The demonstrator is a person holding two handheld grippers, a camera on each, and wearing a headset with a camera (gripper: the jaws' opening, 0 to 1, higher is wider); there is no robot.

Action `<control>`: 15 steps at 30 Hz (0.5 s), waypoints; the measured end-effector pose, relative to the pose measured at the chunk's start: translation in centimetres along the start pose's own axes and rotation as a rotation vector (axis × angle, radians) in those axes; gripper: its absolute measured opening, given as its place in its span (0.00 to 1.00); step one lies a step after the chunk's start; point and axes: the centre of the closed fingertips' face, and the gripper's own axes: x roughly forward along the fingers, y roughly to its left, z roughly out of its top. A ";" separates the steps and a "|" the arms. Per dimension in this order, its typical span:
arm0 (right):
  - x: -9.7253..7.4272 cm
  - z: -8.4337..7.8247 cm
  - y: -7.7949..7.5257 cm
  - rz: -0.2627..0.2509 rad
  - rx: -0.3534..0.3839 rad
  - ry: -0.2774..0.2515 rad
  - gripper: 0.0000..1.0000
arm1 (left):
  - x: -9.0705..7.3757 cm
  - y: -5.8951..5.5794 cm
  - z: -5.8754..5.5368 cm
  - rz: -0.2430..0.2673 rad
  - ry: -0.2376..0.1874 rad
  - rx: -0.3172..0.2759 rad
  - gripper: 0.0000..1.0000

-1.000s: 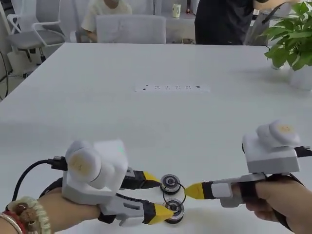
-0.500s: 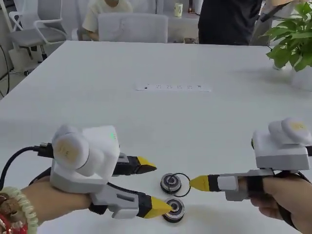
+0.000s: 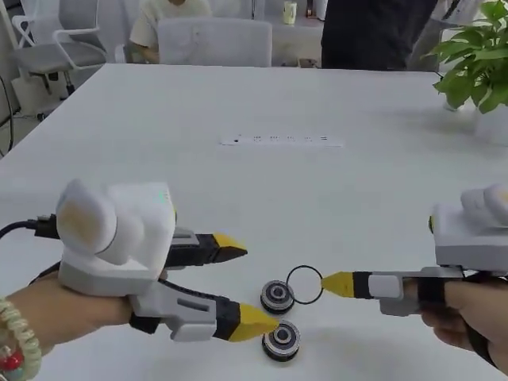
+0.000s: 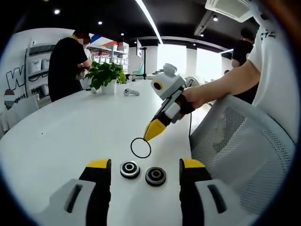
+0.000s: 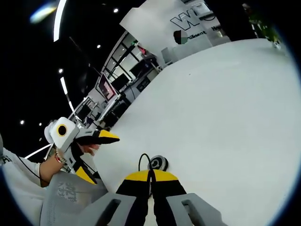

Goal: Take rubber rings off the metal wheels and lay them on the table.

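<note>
Down at the near end of the smooth white desk (image 3: 159, 159), two small round metal wheels (image 3: 277, 295) lie flat side by side with a small gap between them. Each one's a chunky little disc with a shiny silver hub and a dark band round the outside. Can't tell from here whether that band is rubber or just the rim.

The right gripper (image 3: 324, 283) comes in from the right. Its yellow-tipped jaws are pressed together into one point, pinching the edge of a thin black rubber ring (image 3: 304, 284). The ring is a plain, skinny loop, open in the middle so the white desk shows through. It's off the wheels, just beside the farther one, between that wheel and the jaw tip. Whether its lower edge touches the desk I honestly can't say. In the right gripper view it shows as a thin dark arc right above the closed tips.

The left gripper (image 3: 255, 286), a chunky white plastic body with black arms, has its yellow-tipped jaws spread wide, holding nothing. In the left gripper view both wheels sit between the two tips, touching neither.

Farther back a flat white power strip (image 3: 282, 142) lies on the desk, and a green leafy plant (image 3: 475, 59) stands at the far right.
</note>
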 end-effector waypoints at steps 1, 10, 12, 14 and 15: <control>0.0 0.0 0.0 -0.002 -0.001 -0.002 0.00 | -0.1 0.0 0.1 -0.001 0.003 -0.001 0.59; -0.1 -0.1 0.0 -0.011 -0.037 0.012 0.00 | -1.9 0.2 0.1 0.001 0.050 0.007 0.70; -0.1 0.0 0.1 -0.009 -0.044 0.013 0.00 | -2.5 0.3 0.4 0.010 0.035 -0.004 0.71; -0.1 0.0 0.2 -0.007 -0.050 0.013 0.00 | -3.0 0.1 0.4 0.014 0.033 -0.005 0.71; -0.2 0.1 0.3 -0.006 -0.052 0.011 0.00 | -3.2 0.1 0.4 0.018 0.036 -0.002 0.71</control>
